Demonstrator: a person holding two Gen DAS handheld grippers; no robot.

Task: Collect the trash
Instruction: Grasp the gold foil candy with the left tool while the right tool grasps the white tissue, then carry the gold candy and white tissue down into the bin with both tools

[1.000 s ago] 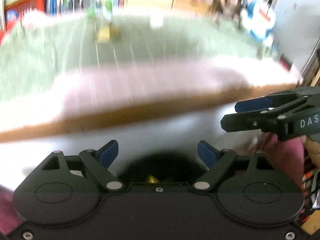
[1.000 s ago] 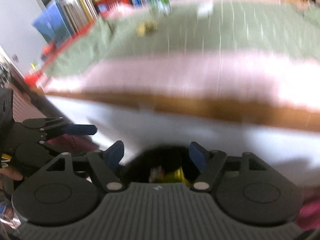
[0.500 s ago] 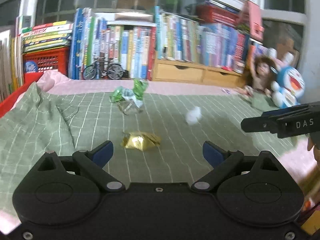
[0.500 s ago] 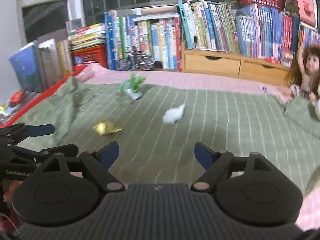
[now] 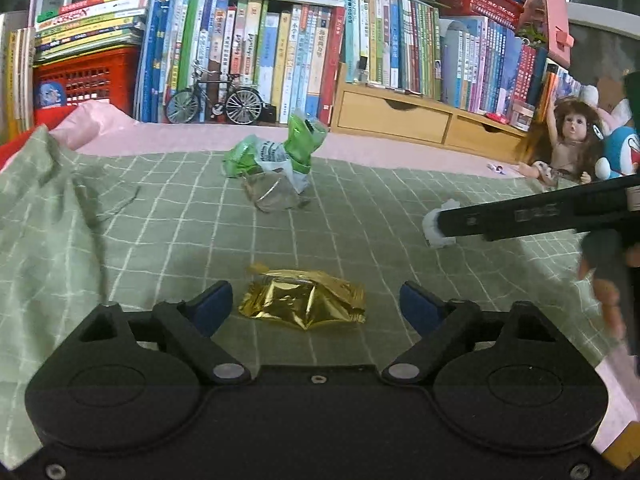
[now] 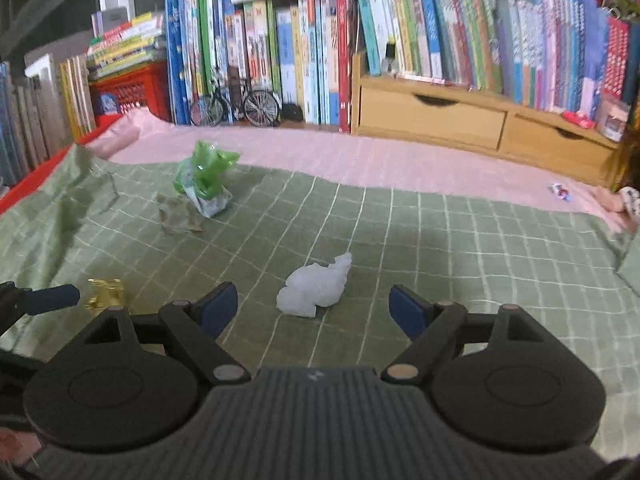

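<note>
A crumpled gold foil wrapper [image 5: 304, 304] lies on the green checked blanket [image 5: 160, 240], just ahead of my open left gripper [image 5: 316, 308] and between its fingers. A white tissue wad [image 6: 316, 290] lies between the fingers of my open right gripper [image 6: 314, 308]. Farther back sits a green and white snack bag [image 5: 276, 152] with a clear plastic scrap [image 5: 276, 200] beside it. In the right wrist view the gold foil wrapper [image 6: 106, 294] shows at the left and the green and white snack bag [image 6: 206, 178] stands beyond it. The right gripper's finger [image 5: 540, 216] crosses the left wrist view over the white tissue wad [image 5: 434, 226].
Books [image 5: 280, 40] line the back wall, with a model bicycle [image 5: 214, 98], a red crate [image 5: 84, 80] and wooden drawers [image 5: 400, 120]. A doll [image 5: 568, 140] and a blue plush toy [image 5: 616, 152] sit at the right. A pink sheet [image 6: 360, 160] borders the blanket.
Both grippers rose from over a dark bin beside the bed and moved forward over the blanket. The gold wrapper and the tissue now sit close between their open fingers.
</note>
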